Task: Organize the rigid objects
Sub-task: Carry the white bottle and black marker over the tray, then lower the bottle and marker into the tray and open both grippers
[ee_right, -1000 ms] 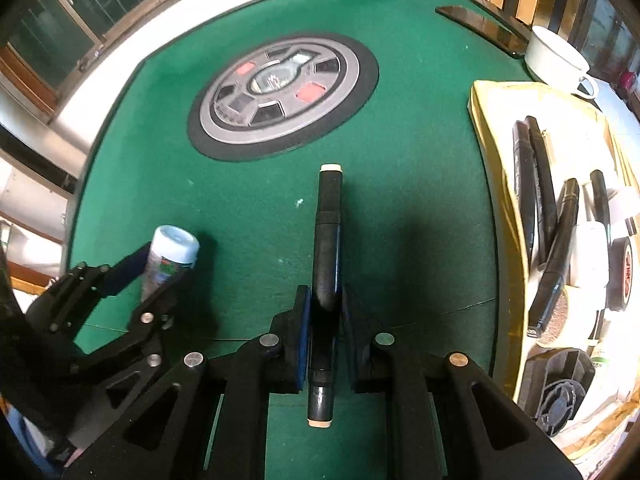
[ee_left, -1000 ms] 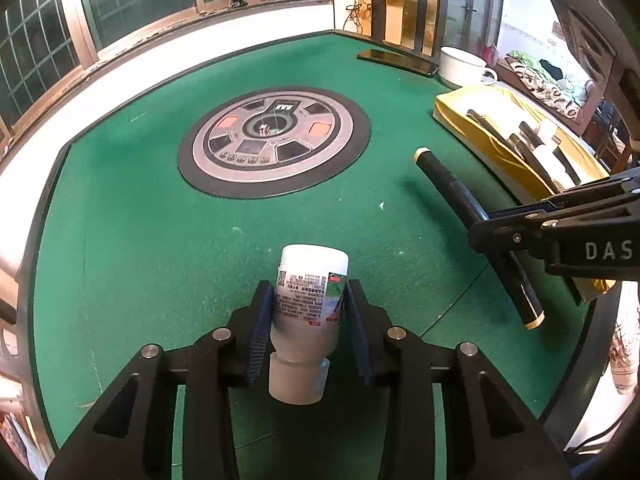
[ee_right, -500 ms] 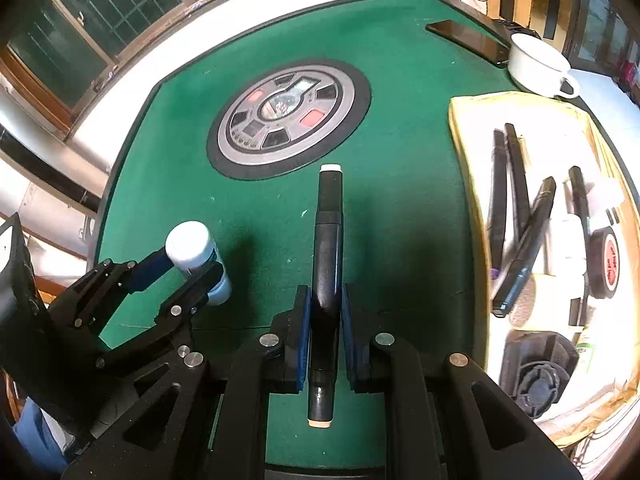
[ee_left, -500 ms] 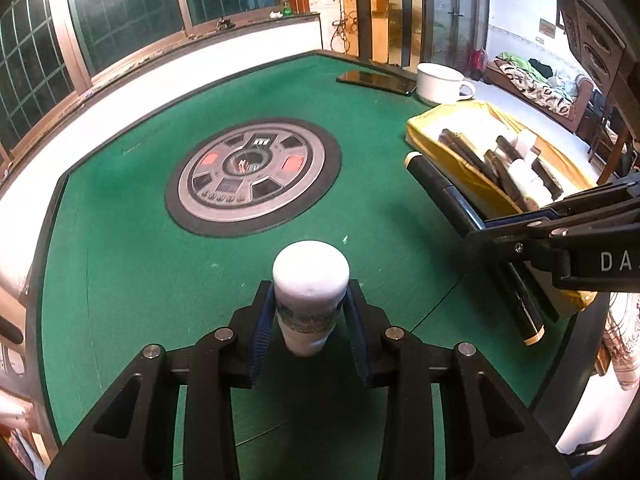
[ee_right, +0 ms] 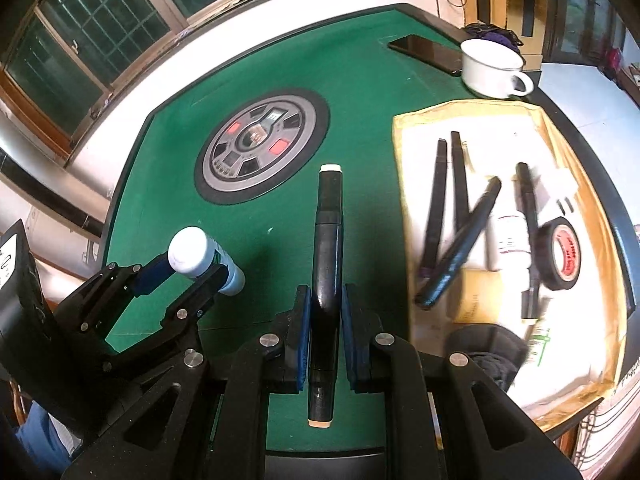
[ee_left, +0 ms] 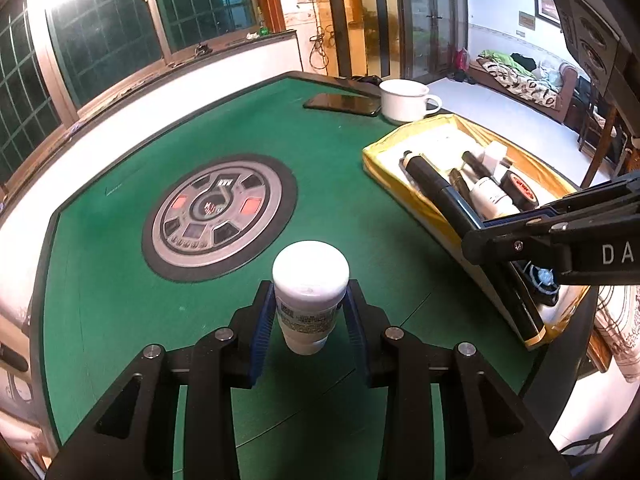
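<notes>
Overhead, green felt table [ee_left: 332, 184] beside barred windows [ee_left: 100, 32].

Bare green worktop [ee_right: 360, 92] lies ahead of me; the crowded tray [ee_right: 404, 168] blocks my right side.

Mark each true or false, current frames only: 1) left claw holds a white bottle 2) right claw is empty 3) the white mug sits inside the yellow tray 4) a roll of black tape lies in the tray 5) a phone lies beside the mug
1) The left claw grips the white bottle. True.
2) The right claw is empty. False: it is clamped on a black marker.
3) The white mug sits in the yellow tray. False: it stands on the green felt beyond the tray.
4) A black tape roll lies in the tray. True.
5) A phone lies beside the mug. True.
</notes>
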`<state>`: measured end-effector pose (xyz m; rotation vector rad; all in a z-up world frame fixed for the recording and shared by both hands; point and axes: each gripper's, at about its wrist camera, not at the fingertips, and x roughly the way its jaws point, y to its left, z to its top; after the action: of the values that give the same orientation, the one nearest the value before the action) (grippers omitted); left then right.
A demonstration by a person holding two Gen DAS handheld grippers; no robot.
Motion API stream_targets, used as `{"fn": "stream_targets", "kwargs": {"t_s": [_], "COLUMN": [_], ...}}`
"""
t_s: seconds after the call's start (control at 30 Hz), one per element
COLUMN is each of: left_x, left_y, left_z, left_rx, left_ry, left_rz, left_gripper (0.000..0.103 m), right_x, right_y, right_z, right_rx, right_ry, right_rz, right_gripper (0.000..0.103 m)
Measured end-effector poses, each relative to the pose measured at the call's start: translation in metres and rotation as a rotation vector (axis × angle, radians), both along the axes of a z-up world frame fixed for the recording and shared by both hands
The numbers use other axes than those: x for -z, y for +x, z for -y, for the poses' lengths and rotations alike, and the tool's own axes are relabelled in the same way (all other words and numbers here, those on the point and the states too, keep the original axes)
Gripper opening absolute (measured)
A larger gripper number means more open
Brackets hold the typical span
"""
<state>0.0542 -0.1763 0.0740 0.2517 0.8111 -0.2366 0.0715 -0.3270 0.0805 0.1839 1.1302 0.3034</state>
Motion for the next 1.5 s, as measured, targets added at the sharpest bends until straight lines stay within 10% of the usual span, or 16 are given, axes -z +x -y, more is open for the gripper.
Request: {"fn": "stream_targets", "kwargs": {"t_s": [0.9, 1.5], "left_x": [-0.005, 0.006], "left_y": [0.046, 0.057], "left_z": [0.135, 0.158], "left_rx": [0.234, 0.240], "left_ry": [-0.294, -0.238], "left_rz": [-0.214, -0.158], "left_gripper": [0.032, 0.032], "right_x": [-0.001, 0.027], "right_y": [0.002, 0.024], "right_z": [0.151, 0.166], "right_rx": [0.242, 0.233], "right_ry": [-0.041, -0.066], "right_rz": [-0.011, -0.059], "right_gripper": [0.014, 0.014]}}
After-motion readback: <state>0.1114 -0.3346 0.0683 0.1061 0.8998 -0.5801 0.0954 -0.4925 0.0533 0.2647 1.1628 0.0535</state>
